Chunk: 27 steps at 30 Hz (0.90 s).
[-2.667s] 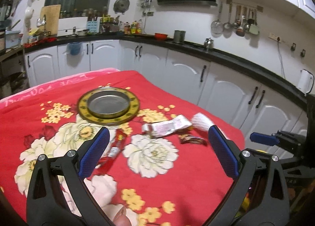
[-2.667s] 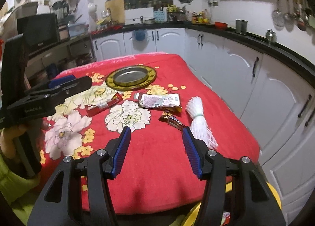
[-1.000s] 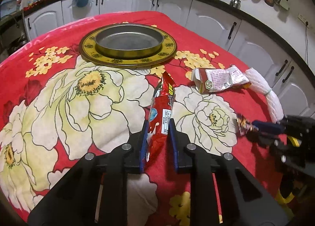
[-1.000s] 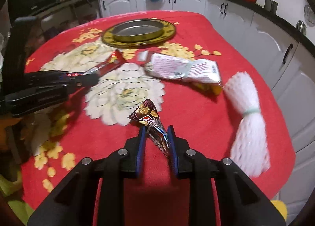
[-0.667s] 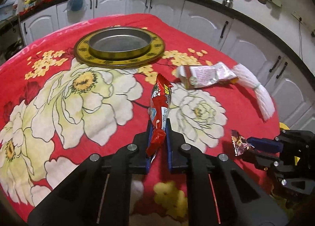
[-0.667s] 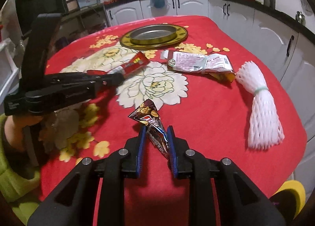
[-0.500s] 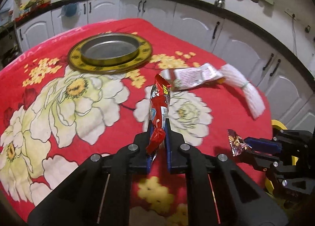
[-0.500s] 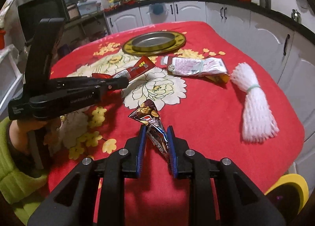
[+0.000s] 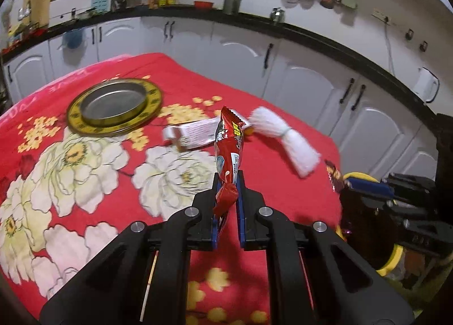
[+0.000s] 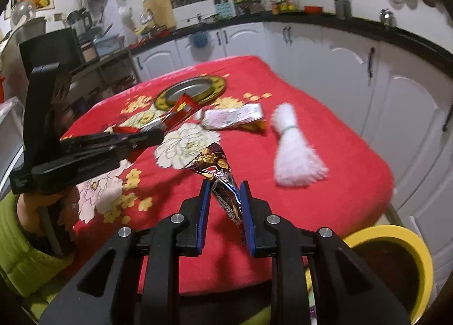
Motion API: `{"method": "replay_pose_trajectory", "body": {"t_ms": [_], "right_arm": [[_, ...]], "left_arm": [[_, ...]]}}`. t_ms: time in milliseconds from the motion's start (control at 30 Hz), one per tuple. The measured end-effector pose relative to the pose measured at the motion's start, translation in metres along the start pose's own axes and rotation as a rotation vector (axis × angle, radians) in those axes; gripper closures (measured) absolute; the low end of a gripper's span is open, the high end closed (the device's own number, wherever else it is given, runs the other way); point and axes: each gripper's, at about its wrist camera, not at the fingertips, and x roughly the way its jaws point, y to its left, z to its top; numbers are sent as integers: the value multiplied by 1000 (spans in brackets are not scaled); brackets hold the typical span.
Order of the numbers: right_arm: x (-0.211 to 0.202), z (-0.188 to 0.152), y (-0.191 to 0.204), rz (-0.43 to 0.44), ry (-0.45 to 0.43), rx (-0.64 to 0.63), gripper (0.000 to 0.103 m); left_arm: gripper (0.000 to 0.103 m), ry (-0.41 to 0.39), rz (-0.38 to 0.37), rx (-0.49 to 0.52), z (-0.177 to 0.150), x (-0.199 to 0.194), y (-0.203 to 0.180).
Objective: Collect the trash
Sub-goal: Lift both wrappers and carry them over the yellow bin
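Both wrappers have left the tabletop [image 10: 354,155] since a second ago — the views have risen and swung toward the yellow bin [image 10: 396,243], so the pickup is judged done and the drop is the step in hand.

Your left tongs [image 9: 226,183] are pressed together on the lower end of the red snack wrapper [image 9: 228,144], which stands upright above them. Your right tongs [image 10: 225,192] pinch the brown candy wrapper [image 10: 215,166] near its narrow end; its wide end fans forward of the tips.

Taking the yellow bin as landmark: it sits below the tabletop's near corner, just right of your right tongs, and well right of your left tongs.

Still on the tabletop, beyond the bin — a white printed packet [image 10: 235,117] and a white mesh bundle [image 10: 294,152], side by side. These remain to be collected.
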Motion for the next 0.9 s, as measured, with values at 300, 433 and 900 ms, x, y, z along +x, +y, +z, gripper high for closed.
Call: {"method": "replay_pose_trajectory", "body": {"t_ms": [300,433,900], "right_arm": [[-43,-9,-36,-93,-74,61,82],[-59,-15,-51,-134,-96,85,82],[-96,-39,-94,-229,-128,173,82]], "left_arm": [[98,-12,-82,81,-4,-7,-47],[98,-5,-114,114,-9,-6,-68],[98,34,-210,205,-28,4,-125]]}}
